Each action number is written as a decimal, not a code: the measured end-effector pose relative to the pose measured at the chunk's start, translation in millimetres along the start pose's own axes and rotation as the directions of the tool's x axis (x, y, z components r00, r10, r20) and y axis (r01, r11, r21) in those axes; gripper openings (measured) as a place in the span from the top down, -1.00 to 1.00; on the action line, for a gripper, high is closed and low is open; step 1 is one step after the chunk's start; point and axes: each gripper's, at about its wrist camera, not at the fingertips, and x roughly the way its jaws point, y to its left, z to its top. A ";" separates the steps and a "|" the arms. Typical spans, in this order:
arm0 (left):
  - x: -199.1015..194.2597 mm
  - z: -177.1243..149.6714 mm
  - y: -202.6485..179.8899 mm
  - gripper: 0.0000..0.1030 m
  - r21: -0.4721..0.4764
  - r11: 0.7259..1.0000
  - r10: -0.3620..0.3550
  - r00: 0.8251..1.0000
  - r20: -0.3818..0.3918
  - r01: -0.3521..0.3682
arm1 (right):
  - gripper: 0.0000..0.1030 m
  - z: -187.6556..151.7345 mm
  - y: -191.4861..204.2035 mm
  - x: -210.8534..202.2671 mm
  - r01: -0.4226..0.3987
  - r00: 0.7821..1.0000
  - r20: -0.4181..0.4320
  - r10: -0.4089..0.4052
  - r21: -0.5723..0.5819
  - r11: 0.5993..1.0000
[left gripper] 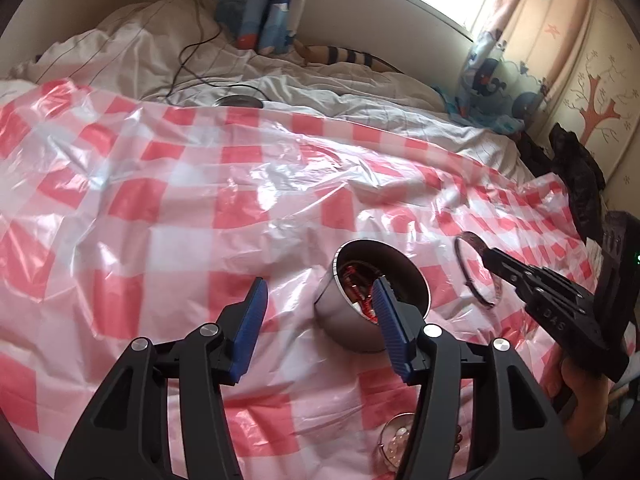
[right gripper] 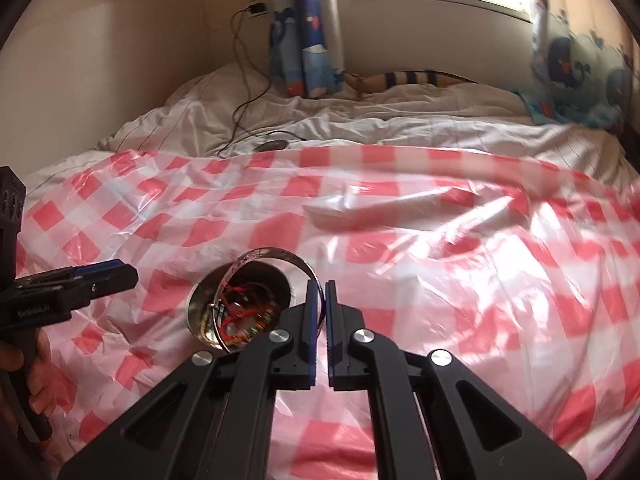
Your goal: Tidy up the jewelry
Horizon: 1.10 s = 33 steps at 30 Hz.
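Lying on a bed, a red-and-white checked plastic sheet [left gripper: 200, 208] serves as the work surface. A round metal tin [left gripper: 360, 312] sits on it, tipped on the soft surface so its open mouth faces the right-wrist camera. Inside the tin [right gripper: 240, 300]: a tangle of red cord and small beads, items not separable.

Left gripper [left gripper: 320, 308]: jaws apart, nothing between the blue pads. One pad stands left of the tin, clear of it; the other overlaps the tin's mouth in the left-wrist view, contact cannot be told. In the right-wrist view the left gripper [right gripper: 120, 276] comes in from the left edge, its tip just beside the tin.

Right gripper [right gripper: 322, 292]: jaws closed on a thin bangle [right gripper: 276, 258], pinched at its rim. The hoop arcs from the pads over the far edge of the tin's mouth in the right-wrist view. In the left-wrist view the right gripper [left gripper: 486, 256] holds the bangle [left gripper: 464, 252] off the sheet, to the right of the tin and apart from it. A hand [left gripper: 576, 400] grips the handle.

Near the bottom edge of the left-wrist view, a small clear dish [left gripper: 394, 440] with pale beads rests on the sheet, partly hidden by the left gripper's frame.

Background: white crumpled bedding [left gripper: 160, 52], a black cable [left gripper: 188, 60] across it, blue-patterned curtains [right gripper: 304, 40], a bright window.
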 end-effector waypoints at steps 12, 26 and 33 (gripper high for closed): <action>-6.9 1.9 4.5 -0.08 0.010 1.000 -0.013 1.000 -0.004 0.013 | 0.54 -14.0 28.9 29.3 0.003 0.996 -0.091 -0.008 -0.054 0.999; -1.2 -106.7 -61.4 -0.09 0.322 0.941 -0.035 0.979 -0.200 0.100 | 0.54 -94.5 2.0 -55.3 -0.114 0.982 -0.149 0.115 0.016 0.993; 10.4 -113.8 -47.9 0.00 0.200 0.964 -0.124 0.964 -0.237 0.173 | 0.45 -95.8 6.2 -48.0 -0.105 0.981 -0.163 0.104 0.006 0.994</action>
